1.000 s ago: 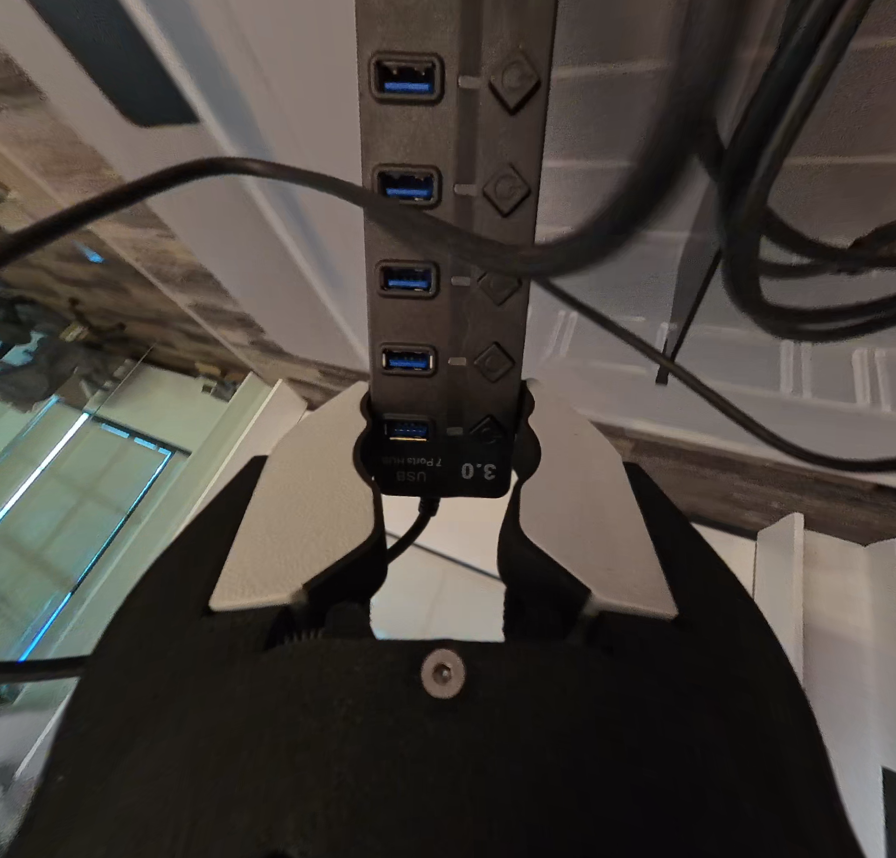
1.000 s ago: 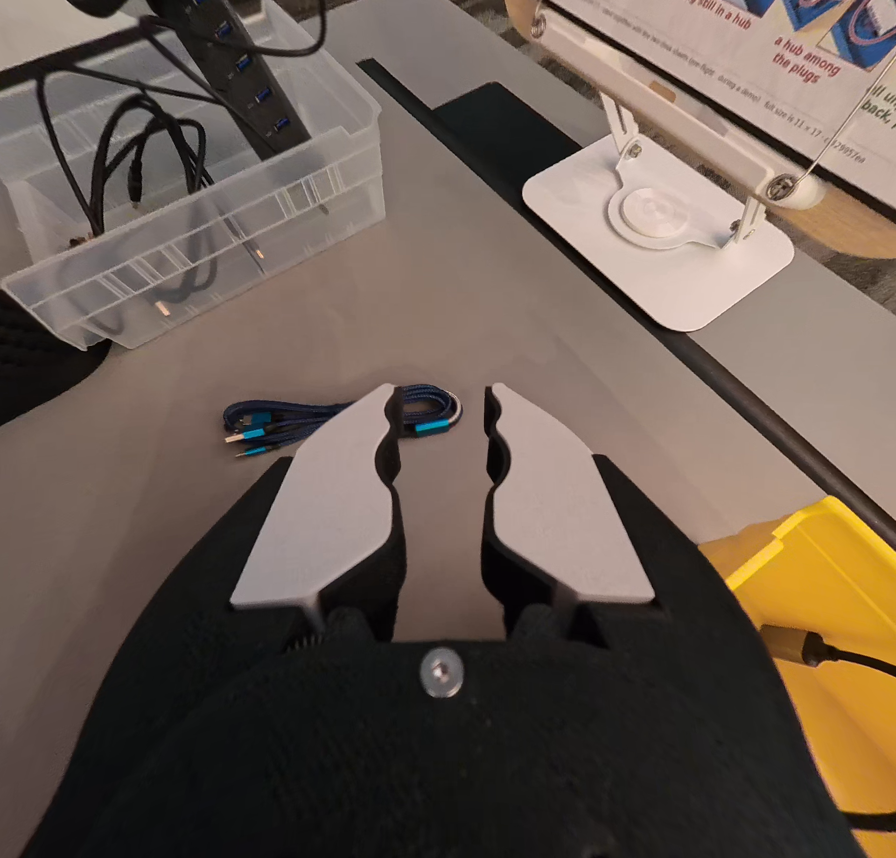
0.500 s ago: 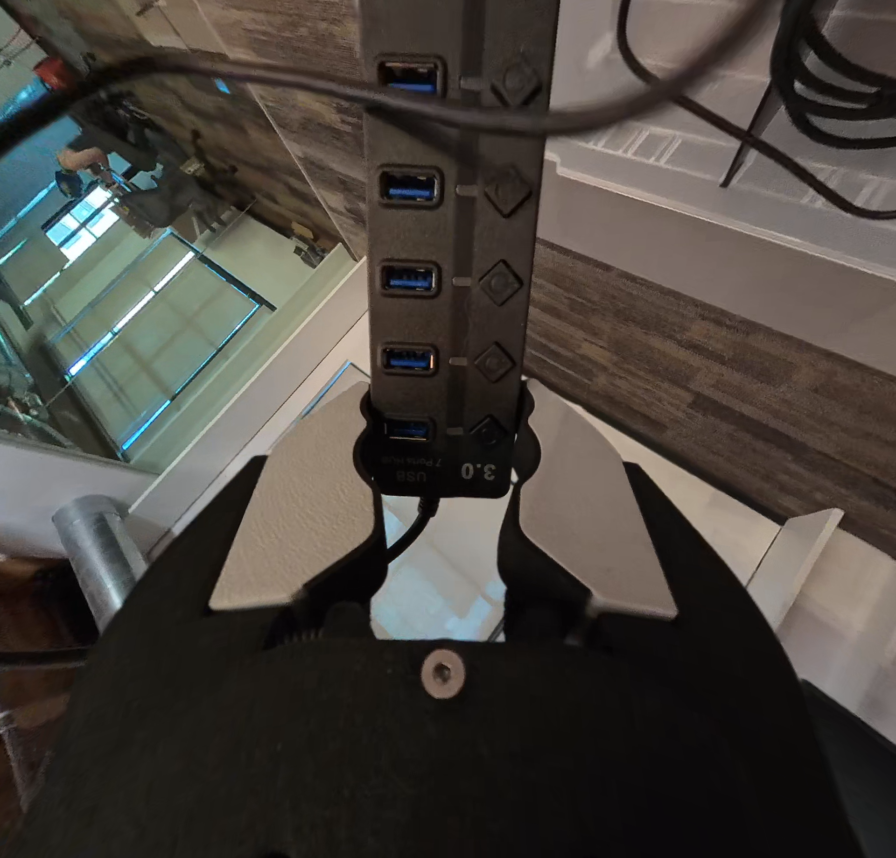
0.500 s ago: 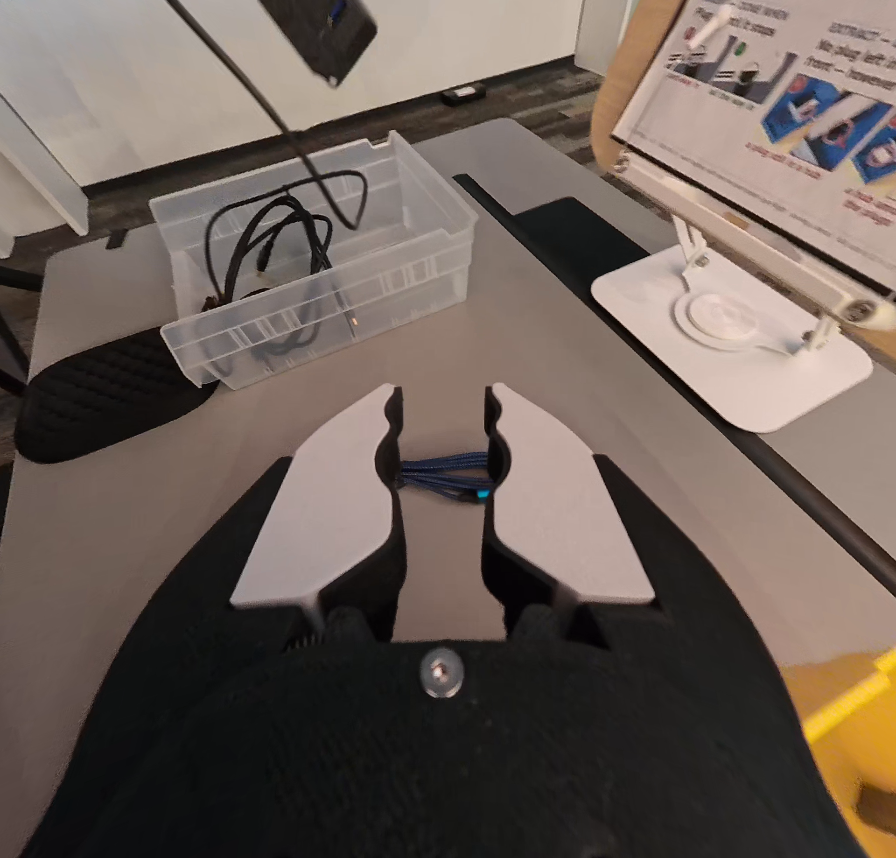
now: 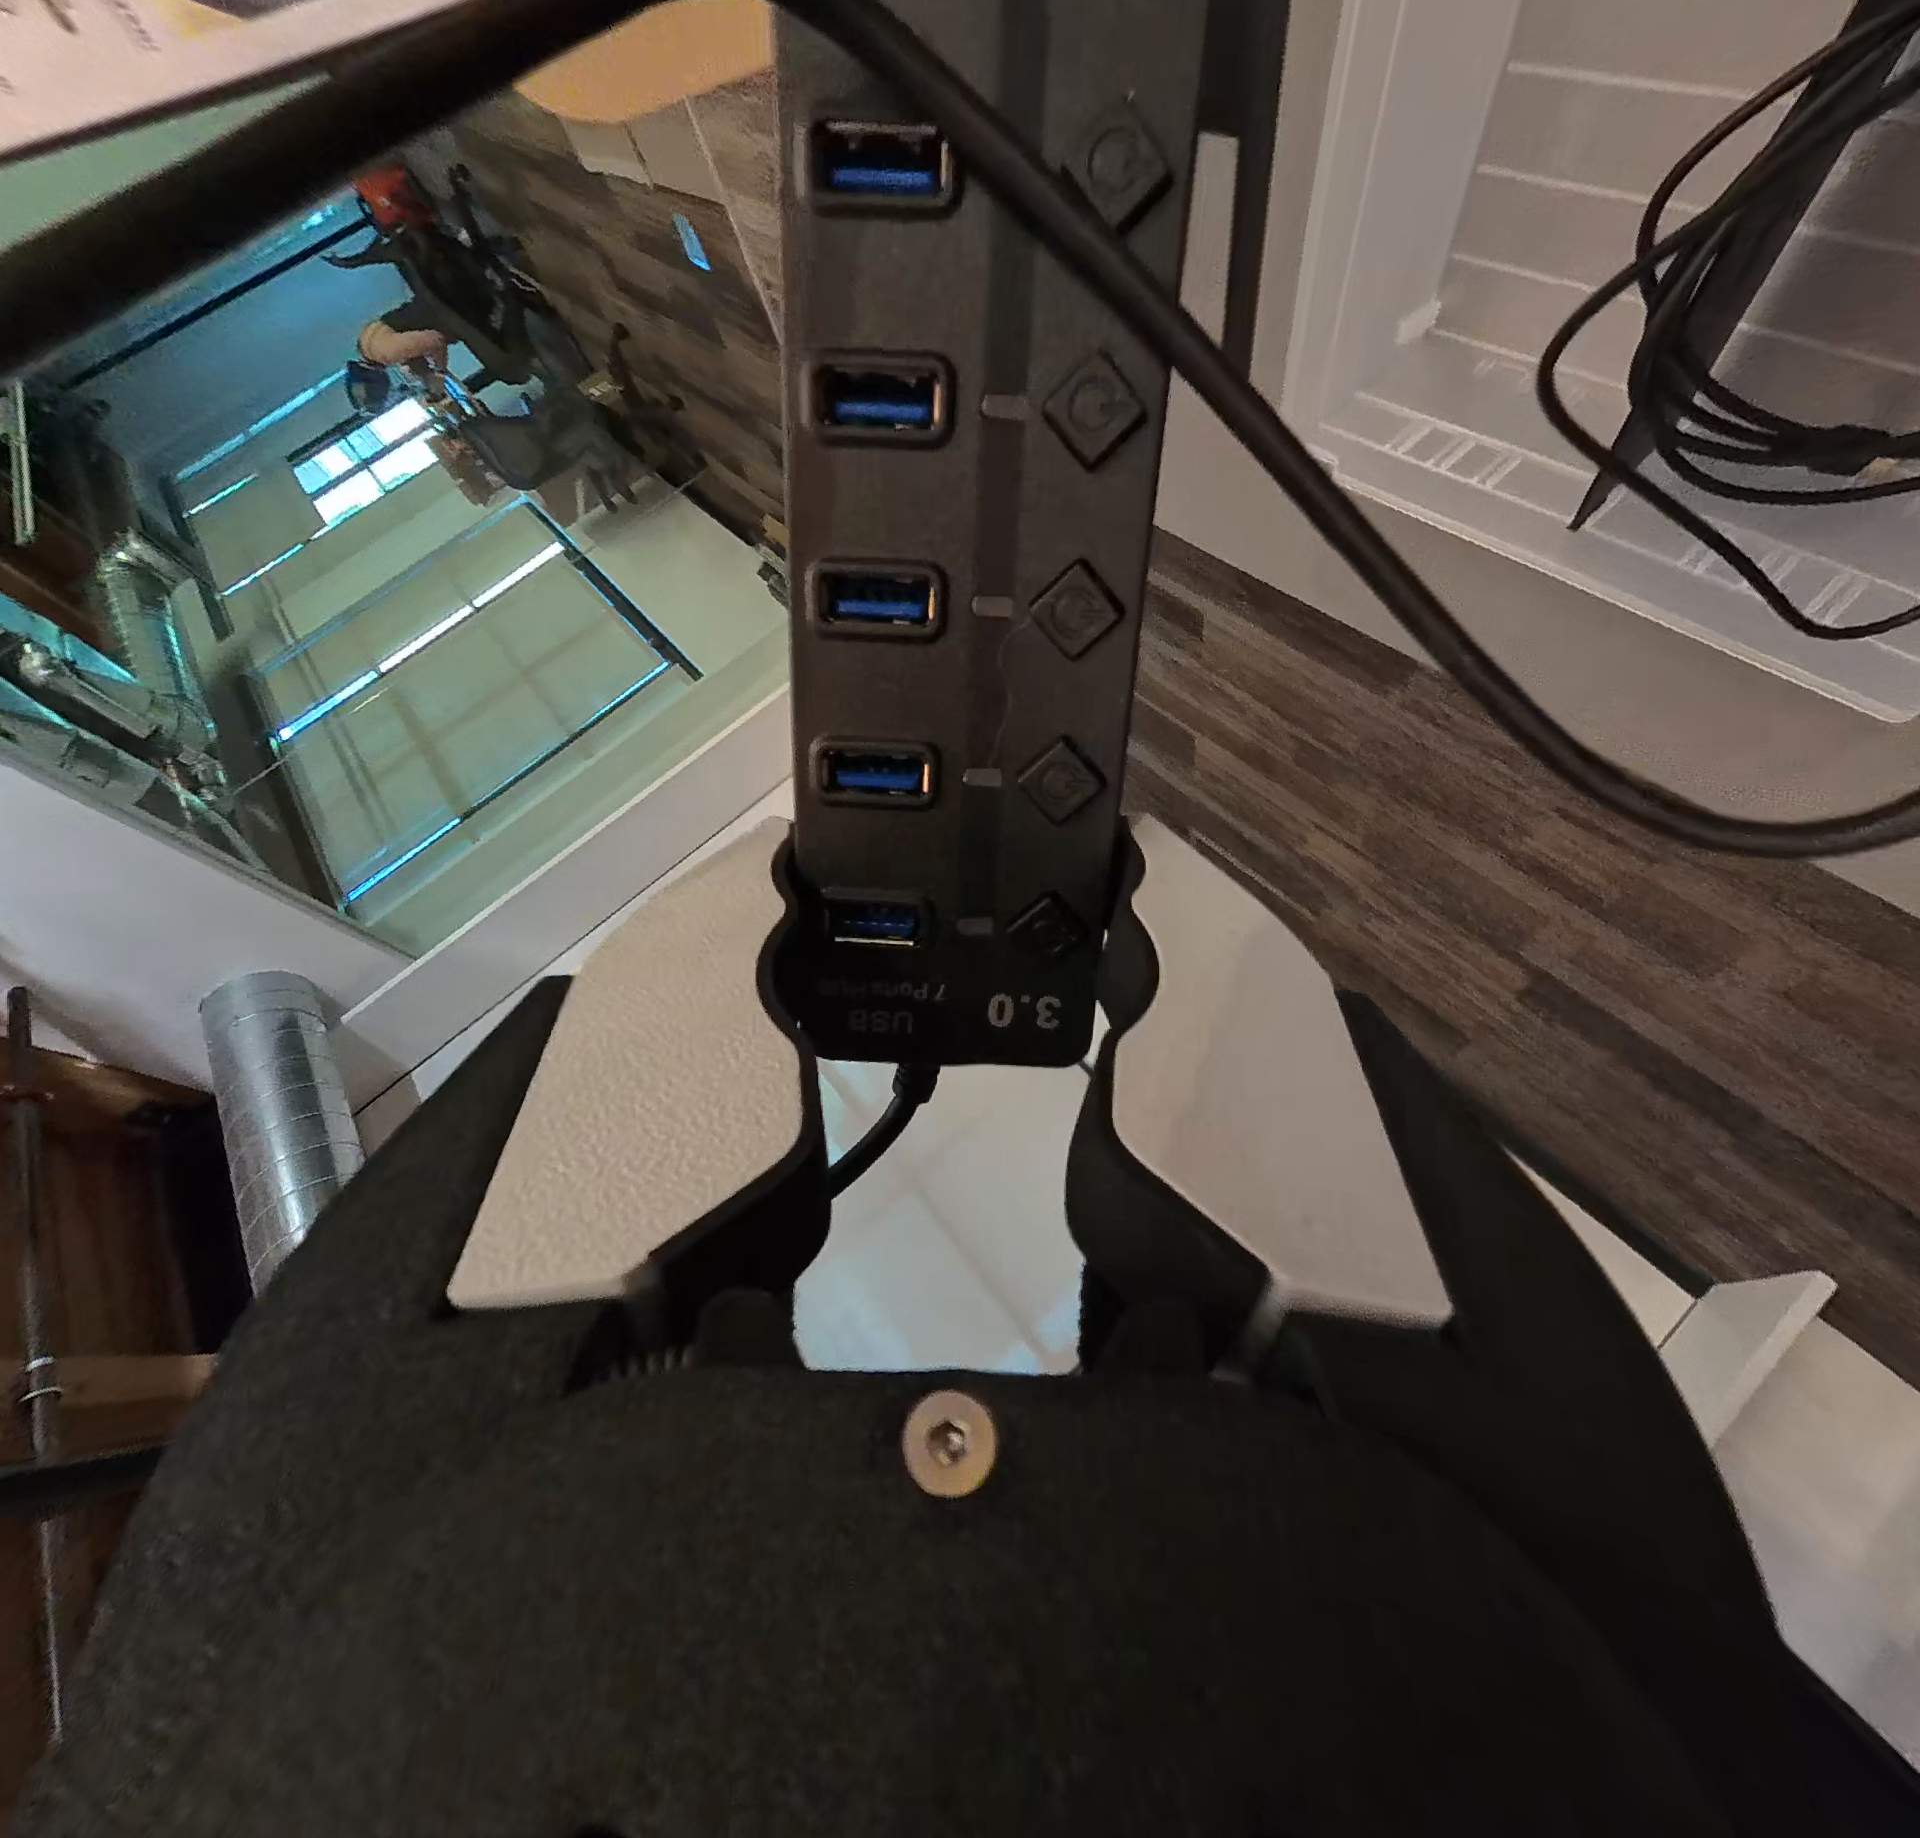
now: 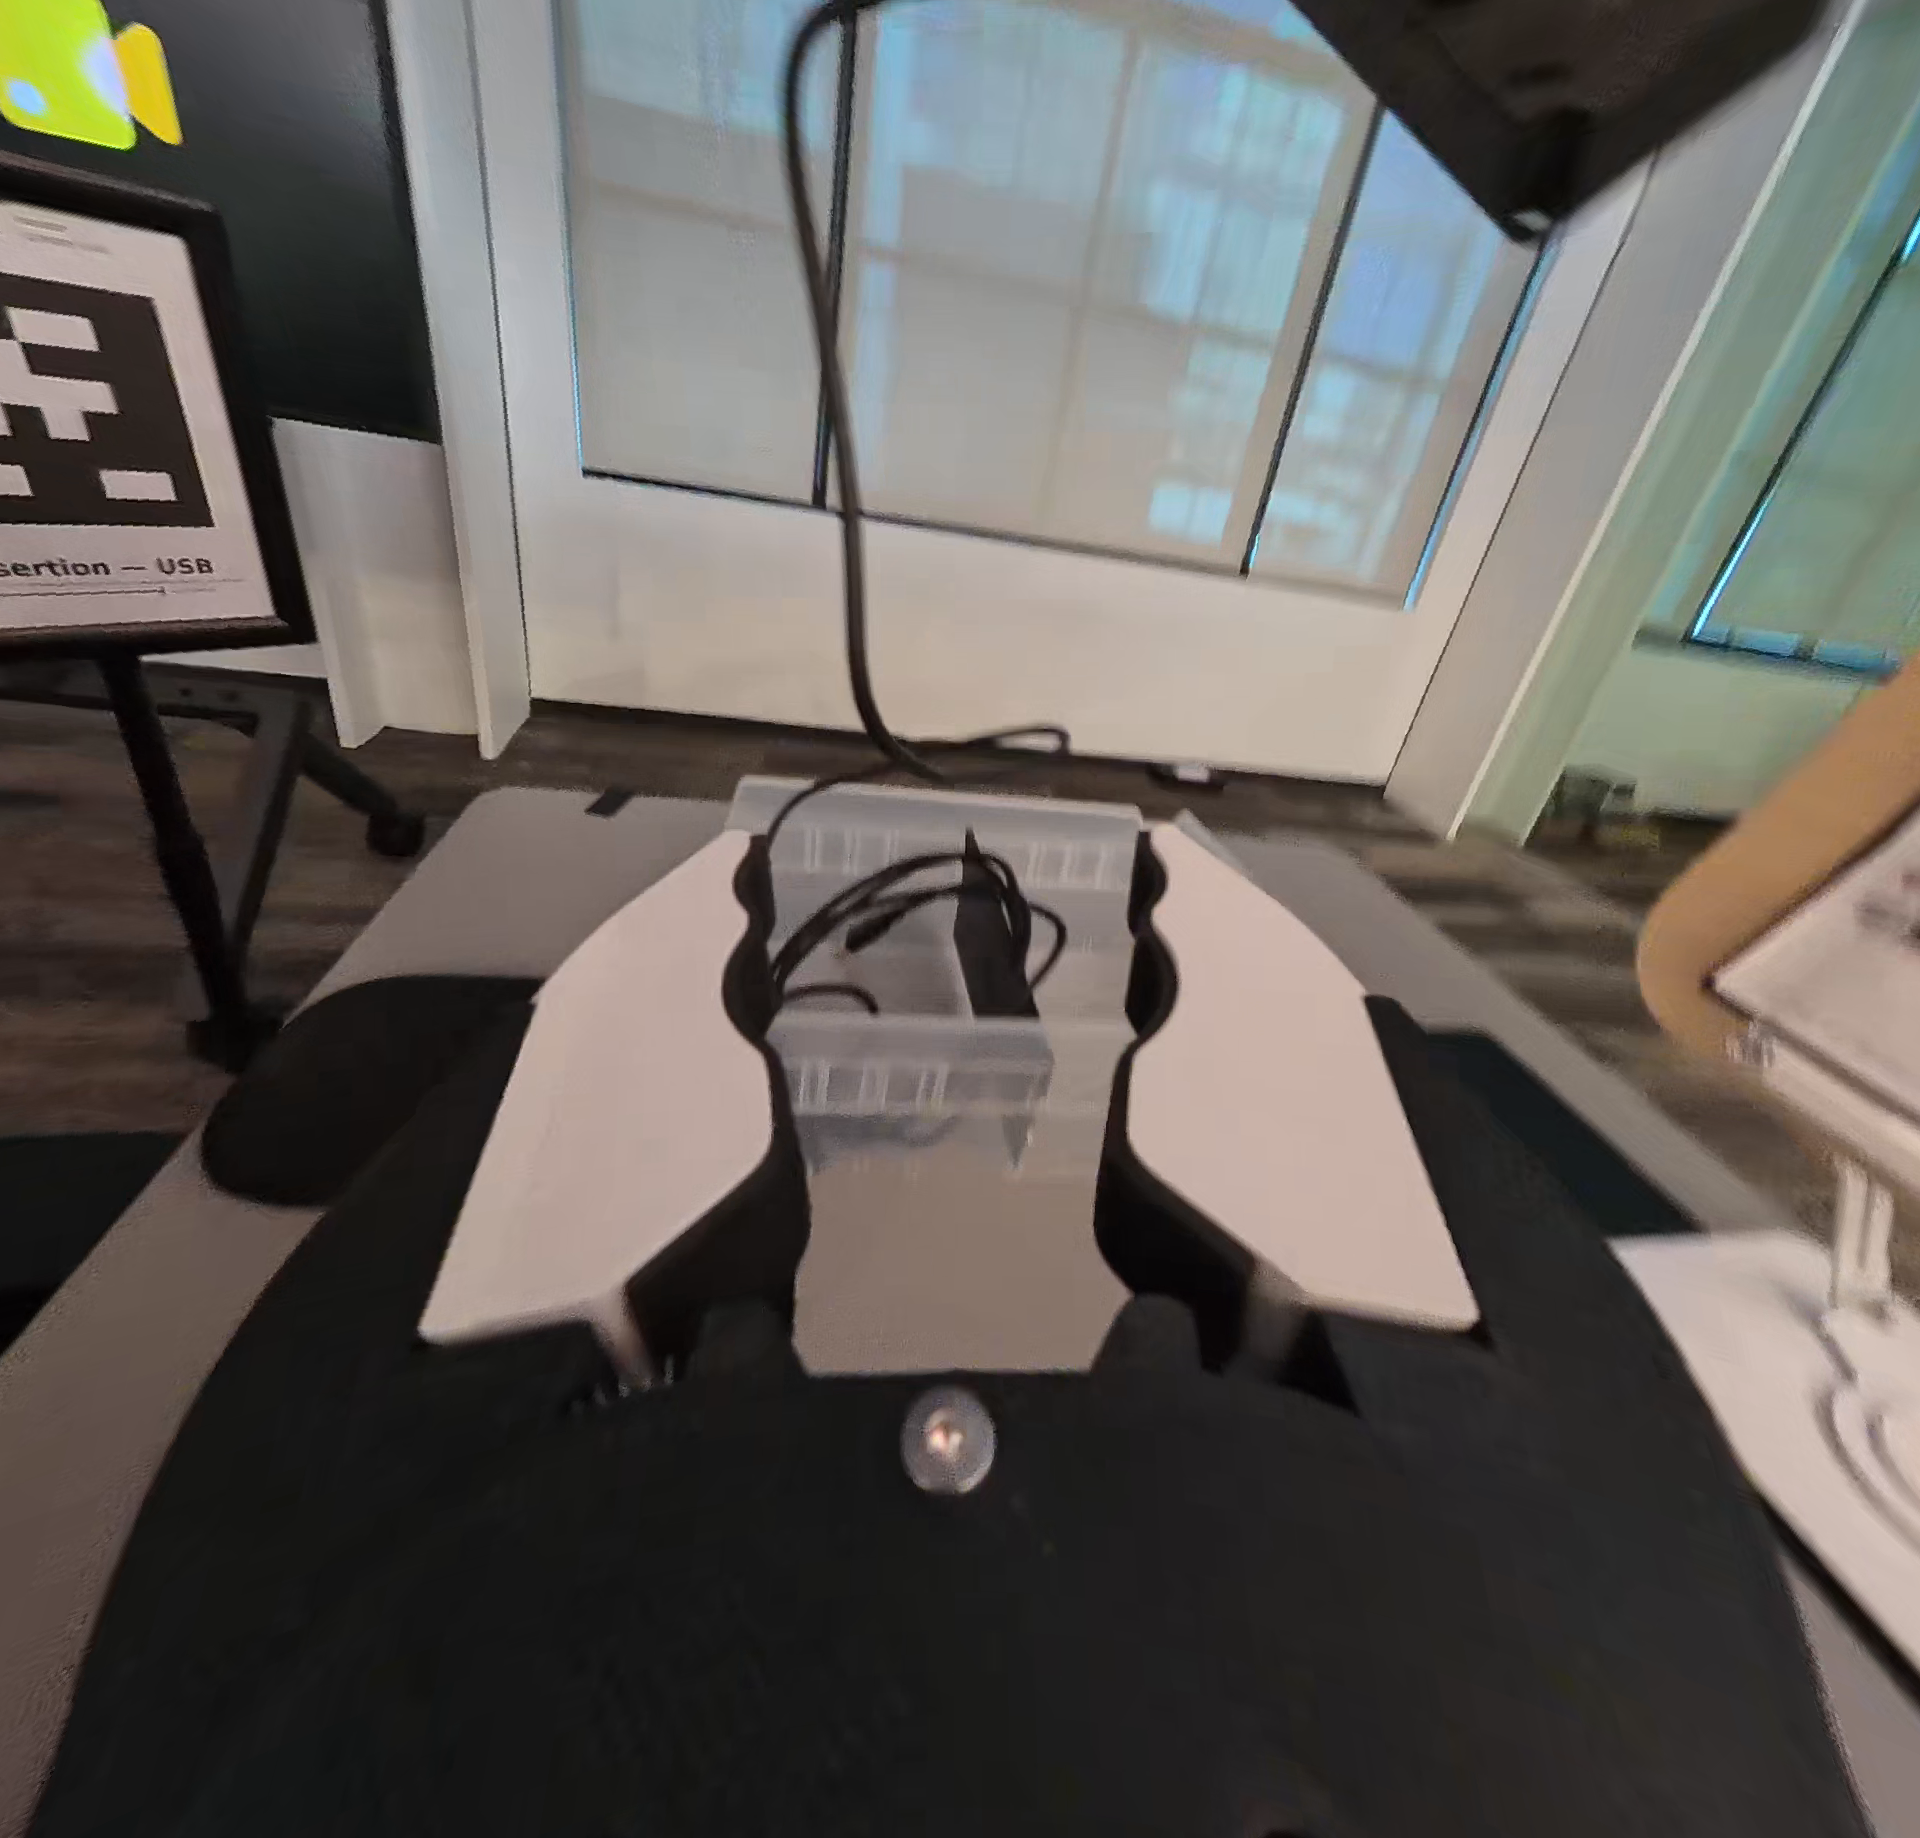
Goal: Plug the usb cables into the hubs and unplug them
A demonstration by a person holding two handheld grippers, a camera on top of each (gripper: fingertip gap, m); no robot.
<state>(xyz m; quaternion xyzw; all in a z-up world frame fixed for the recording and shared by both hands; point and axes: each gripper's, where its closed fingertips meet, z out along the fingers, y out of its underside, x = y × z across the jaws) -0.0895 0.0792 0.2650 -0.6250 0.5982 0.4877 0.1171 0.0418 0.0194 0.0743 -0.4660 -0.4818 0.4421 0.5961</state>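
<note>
Now black hub (image 5: 977,562) clamped endwise between left gripper (image 5: 951,941) jaws.

table (image 6: 935,1258) right in front of the right gripper (image 6: 948,915) is bare; clear bin (image 6: 914,1061) of cables blocks the far edge.

Each gripper (image 5: 951,941) (image 6: 951,941) has a textured black body, pale flat finger plates and a silver screw.
</note>
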